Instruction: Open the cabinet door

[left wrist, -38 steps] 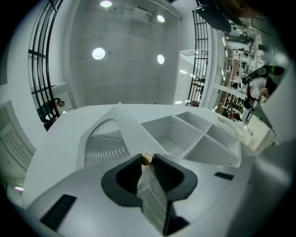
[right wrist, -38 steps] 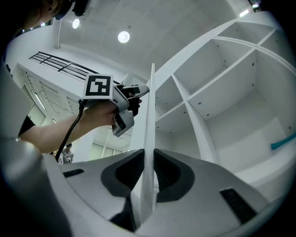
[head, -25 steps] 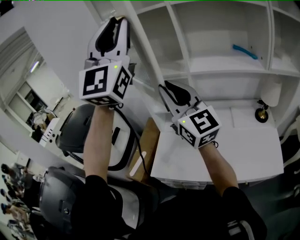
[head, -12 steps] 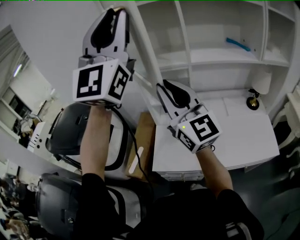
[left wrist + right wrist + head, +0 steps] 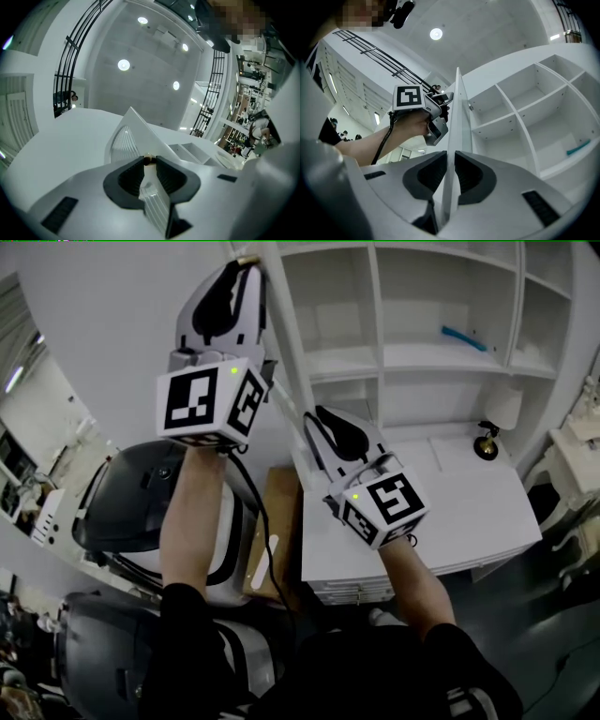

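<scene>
Left gripper view shows the left gripper [image 5: 149, 162] with its dark pads pressed onto the thin edge of the white cabinet door [image 5: 127, 136], a ribbed panel running between them and a small brass-coloured piece [image 5: 149, 159] right at their tips. In the right gripper view the right gripper [image 5: 450, 160] pinches the same door edge lower down; its jaws have just been closing, with the door's edge between them, and the left gripper clamps the edge higher up. The door stands swung out from the left side of the cabinet [image 5: 377, 315], edge-on to both gripper views. Behind it the cabinet's open compartments show, and a slim blue thing [image 5: 464, 337] lies slantwise on the shelf of an upper compartment towards the right. Below the compartments a small dark ornament [image 5: 487, 442] stands near the back right corner of the white worktop [image 5: 422, 512]. Left of the worktop's edge sits a cardboard box [image 5: 279, 512], beside grey and white machines [image 5: 131, 502]. Compared with a second ago, both grippers keep their hold on the door edge, the blue thing lies in the same compartment, and the cabinet and the ornament sit further left in the head view.
</scene>
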The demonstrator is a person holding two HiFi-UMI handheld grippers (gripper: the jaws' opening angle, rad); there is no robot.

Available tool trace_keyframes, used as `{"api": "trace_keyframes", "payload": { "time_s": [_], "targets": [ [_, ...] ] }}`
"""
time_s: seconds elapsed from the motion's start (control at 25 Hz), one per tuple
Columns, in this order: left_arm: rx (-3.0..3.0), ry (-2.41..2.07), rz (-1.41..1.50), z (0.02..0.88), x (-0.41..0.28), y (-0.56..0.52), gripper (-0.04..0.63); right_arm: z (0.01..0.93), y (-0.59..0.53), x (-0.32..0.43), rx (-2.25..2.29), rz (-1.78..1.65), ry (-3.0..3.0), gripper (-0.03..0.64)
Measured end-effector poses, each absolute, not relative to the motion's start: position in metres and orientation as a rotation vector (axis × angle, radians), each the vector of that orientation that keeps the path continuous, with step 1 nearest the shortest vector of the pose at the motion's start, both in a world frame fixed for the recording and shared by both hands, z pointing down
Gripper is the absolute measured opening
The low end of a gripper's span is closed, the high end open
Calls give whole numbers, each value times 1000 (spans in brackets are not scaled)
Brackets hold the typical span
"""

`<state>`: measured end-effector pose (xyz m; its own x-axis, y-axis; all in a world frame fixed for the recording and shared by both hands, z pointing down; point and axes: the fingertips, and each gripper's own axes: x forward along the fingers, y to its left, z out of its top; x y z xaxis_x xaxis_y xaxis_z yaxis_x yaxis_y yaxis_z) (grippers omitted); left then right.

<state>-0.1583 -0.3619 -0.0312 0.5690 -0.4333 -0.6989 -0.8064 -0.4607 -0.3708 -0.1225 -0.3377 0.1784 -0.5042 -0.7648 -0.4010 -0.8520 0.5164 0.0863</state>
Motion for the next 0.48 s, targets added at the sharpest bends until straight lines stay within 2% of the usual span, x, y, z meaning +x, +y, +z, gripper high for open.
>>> {"api": "trace_keyframes", "payload": {
  "time_s": [0.4, 0.48],
  "targets": [
    [-2120, 1010, 720, -23, -210, -368, 77, 181, -334, -178, -1409, 464, 2452, 67],
    [-2157, 1017, 713, -19, -221, -371, 53, 181, -334, -187, -1444, 498, 2458, 70]
  ]
}}
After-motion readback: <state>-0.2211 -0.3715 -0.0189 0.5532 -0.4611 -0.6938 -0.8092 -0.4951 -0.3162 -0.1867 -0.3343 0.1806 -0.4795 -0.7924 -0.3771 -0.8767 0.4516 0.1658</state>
